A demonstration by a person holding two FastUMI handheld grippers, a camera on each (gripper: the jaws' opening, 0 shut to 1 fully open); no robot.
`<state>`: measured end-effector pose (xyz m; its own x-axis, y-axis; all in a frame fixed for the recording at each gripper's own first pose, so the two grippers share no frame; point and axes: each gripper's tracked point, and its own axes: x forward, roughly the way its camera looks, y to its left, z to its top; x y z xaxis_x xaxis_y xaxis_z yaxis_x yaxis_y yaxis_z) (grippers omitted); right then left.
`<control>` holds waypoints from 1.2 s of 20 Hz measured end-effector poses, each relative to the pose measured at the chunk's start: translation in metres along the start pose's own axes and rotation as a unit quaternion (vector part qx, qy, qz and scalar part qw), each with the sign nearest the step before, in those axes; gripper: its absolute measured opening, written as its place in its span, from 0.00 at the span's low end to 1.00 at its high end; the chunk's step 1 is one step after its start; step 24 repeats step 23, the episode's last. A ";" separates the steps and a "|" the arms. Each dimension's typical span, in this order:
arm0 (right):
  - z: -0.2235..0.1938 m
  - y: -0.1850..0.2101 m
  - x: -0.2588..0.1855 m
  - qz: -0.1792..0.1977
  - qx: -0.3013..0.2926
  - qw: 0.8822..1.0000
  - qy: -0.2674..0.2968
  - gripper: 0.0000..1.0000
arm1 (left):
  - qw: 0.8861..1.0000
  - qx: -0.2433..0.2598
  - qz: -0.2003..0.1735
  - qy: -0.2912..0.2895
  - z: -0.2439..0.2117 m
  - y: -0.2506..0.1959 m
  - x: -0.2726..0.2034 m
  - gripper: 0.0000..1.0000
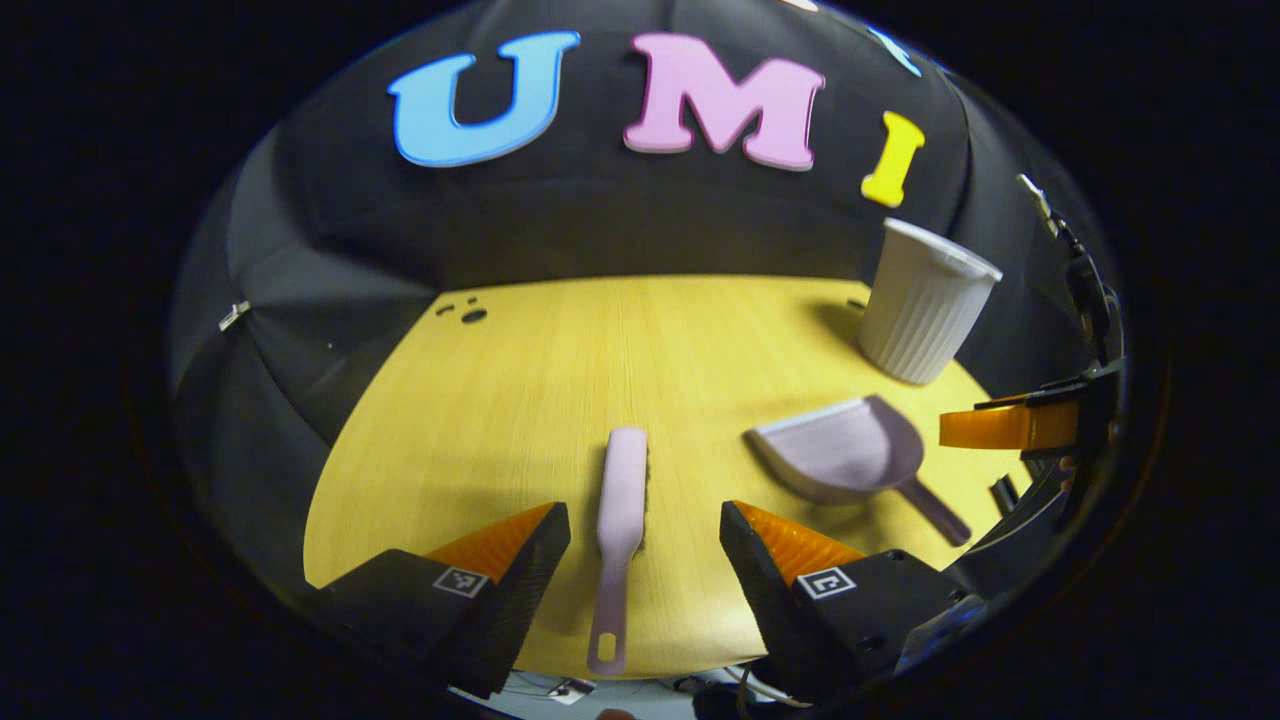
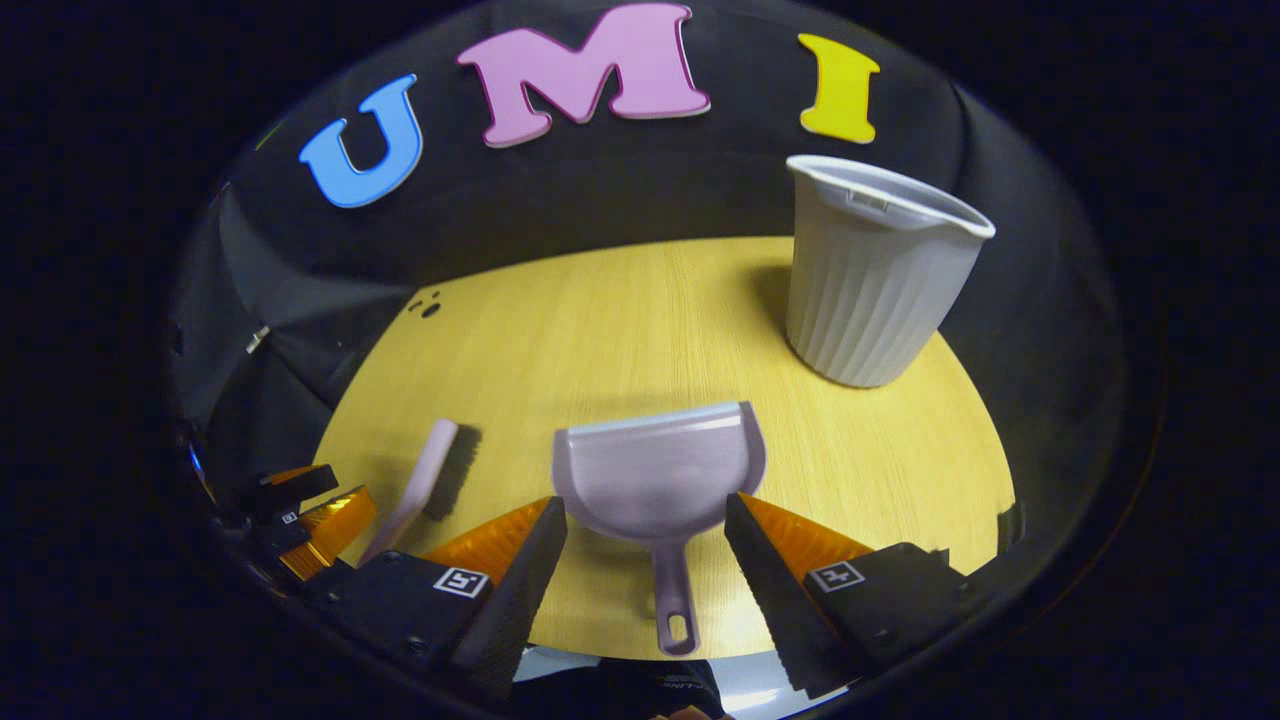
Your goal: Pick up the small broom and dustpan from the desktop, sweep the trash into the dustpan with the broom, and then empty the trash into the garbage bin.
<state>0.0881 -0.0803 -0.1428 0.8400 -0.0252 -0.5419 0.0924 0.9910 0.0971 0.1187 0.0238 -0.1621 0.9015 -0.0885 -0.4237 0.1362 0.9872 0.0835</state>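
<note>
Over desktop [image 1: 560,380]: left tool [image 1: 645,540] wide astride broom [image 1: 620,520], untouched.

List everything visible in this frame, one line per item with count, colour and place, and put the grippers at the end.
broom: 1, pale lilac, lying flat on the table, handle toward the near edge, between the left gripper's fingers.
dustpan: 1, pale lilac, flat on the table right of the broom, handle toward the near edge.
garbage bin: 1, white, ribbed, upright at the table's far right.
trash: a few small dark bits, far left of the table.
table: 1, light wood.
left gripper: 1, open, either side of the broom handle.
right gripper: 1, open, either side of the dustpan handle.
</note>
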 end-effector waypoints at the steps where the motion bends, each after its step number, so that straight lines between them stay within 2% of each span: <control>1: 0.007 0.003 -0.013 0.000 -0.002 1.000 -0.022 0.99 | 1.000 -0.003 0.003 -0.025 0.011 -0.001 -0.014 0.96; 5: 0.018 0.019 -0.066 0.005 -0.002 0.994 -0.105 0.99 | 0.996 0.008 0.022 -0.088 0.025 -0.003 -0.071 0.96; 10: -0.023 0.017 -0.095 0.003 -0.033 0.994 -0.103 0.99 | 0.989 -0.009 0.010 -0.147 0.016 -0.030 -0.135 0.96; 12: -0.036 0.017 -0.104 0.005 -0.031 0.995 -0.096 0.99 | 0.991 -0.005 -0.009 -0.134 -0.001 -0.046 -0.142 0.96; 14: -0.052 0.015 -0.106 0.003 -0.030 0.996 -0.084 0.99 | 0.993 0.012 -0.003 -0.121 -0.009 -0.044 -0.148 0.96; 16: -0.063 0.016 -0.108 0.004 -0.026 0.997 -0.076 0.99 | 0.993 0.006 -0.016 -0.119 -0.012 -0.056 -0.154 0.96; 21: -0.065 0.028 -0.104 0.019 -0.033 0.997 -0.074 0.99 | 0.996 -0.009 -0.014 -0.089 -0.030 -0.050 -0.154 0.96; 24: -0.058 0.024 -0.102 0.015 -0.047 0.996 -0.078 0.99 | 0.996 -0.026 -0.009 -0.079 -0.032 -0.045 -0.153 0.96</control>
